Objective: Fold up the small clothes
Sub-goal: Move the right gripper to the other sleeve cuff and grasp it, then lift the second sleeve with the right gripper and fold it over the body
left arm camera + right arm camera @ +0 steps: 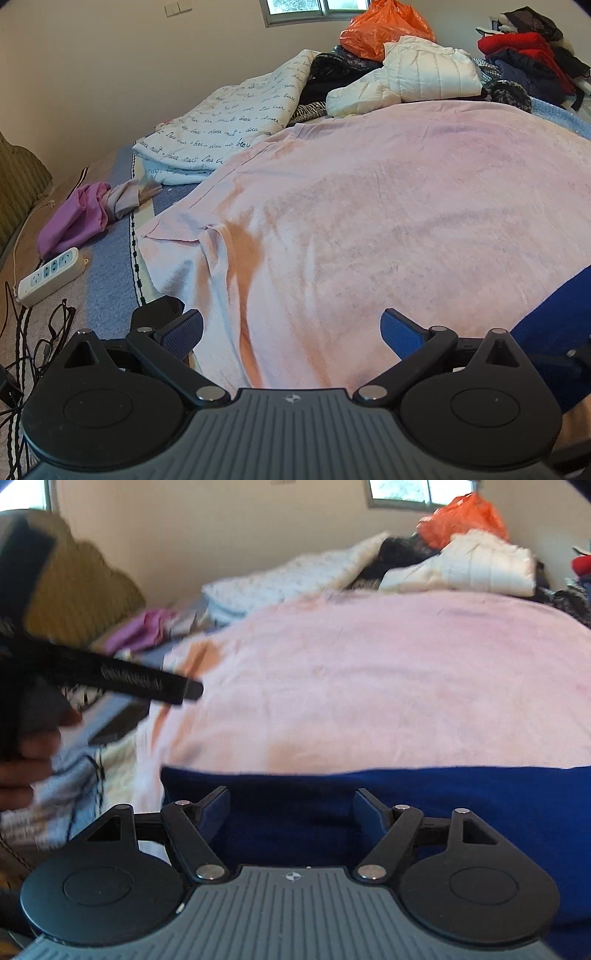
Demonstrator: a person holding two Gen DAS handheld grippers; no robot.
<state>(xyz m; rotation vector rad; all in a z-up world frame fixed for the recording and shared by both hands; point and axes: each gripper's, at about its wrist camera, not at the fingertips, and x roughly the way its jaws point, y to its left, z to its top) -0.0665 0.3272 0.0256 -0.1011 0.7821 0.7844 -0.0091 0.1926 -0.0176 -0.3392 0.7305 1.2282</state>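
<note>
A dark blue garment [424,805] lies flat on a pink cloth [369,672] at the near edge of the bed. My right gripper [291,806] is open and empty, its jaws wide apart just above the blue garment. My left gripper [291,328] is open and empty over the pink cloth [369,206]; only a corner of the blue garment [554,314] shows at its right. The left gripper also shows blurred at the left of the right wrist view [140,681].
A folded white printed quilt [229,129], a white puffer jacket [413,74], an orange bag [384,29] and dark clothes lie at the far end. A purple garment [77,218], a power strip [50,271] and cables [33,343] lie at the left.
</note>
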